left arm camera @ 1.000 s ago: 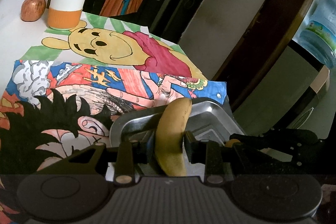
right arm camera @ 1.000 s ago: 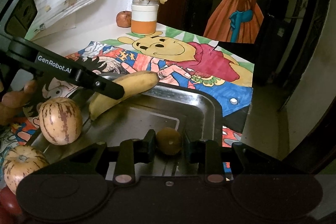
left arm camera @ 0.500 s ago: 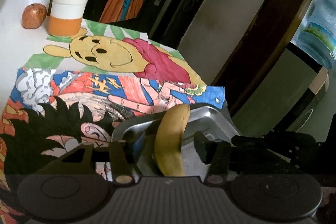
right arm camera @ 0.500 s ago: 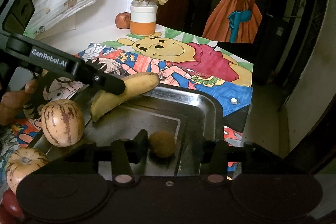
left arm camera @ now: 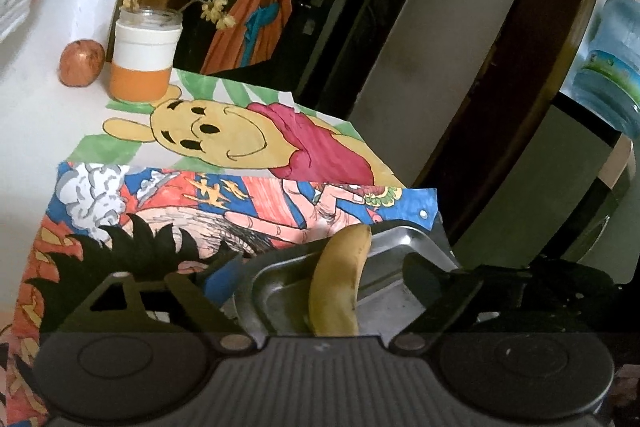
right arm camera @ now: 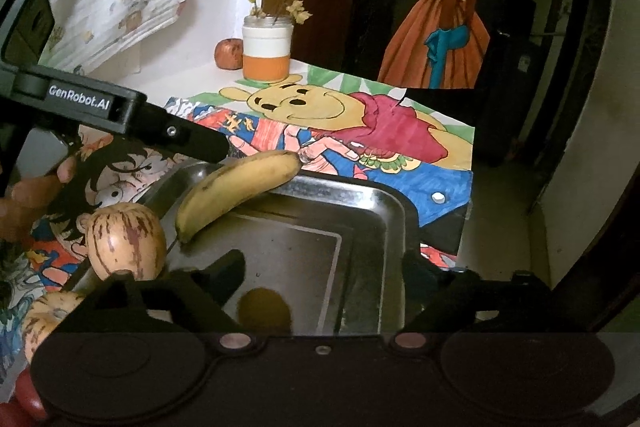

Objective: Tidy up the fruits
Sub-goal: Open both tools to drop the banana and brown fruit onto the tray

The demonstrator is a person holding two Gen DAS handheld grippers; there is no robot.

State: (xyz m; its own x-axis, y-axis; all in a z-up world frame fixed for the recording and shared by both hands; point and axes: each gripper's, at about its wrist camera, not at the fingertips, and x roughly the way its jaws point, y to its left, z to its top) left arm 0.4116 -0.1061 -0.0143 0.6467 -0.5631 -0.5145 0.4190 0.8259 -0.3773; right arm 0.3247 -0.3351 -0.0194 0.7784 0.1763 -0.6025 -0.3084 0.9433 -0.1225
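A yellow banana (left arm camera: 340,283) leans on the rim of a steel tray (left arm camera: 404,239), its lower end inside. My left gripper (left arm camera: 320,267) straddles it, jaws opening, pads clear of the peel. In the right wrist view the banana (right arm camera: 240,187) lies across the far left corner of the tray (right arm camera: 372,203), beside one left finger (right arm camera: 200,143). My right gripper (right arm camera: 324,267) is opening too. A small brown fruit (right arm camera: 264,309) rests on the tray floor between its fingers, untouched. Two striped pale melons (right arm camera: 126,239) (right arm camera: 44,319) sit at the tray's left side.
Coloured drawings (left arm camera: 224,131) cover the table. A reddish apple (left arm camera: 82,63) and an orange-and-white jar (left arm camera: 144,59) with twigs stand at the back. The table ends just right of the tray (right arm camera: 468,211). A hand (right arm camera: 32,187) holds the left gripper. A water bottle (left arm camera: 612,67) stands far right.
Both grippers have opened: the left let go of the banana, which now rests on the tray rim, and the right let go of the small brown fruit, now on the tray floor.
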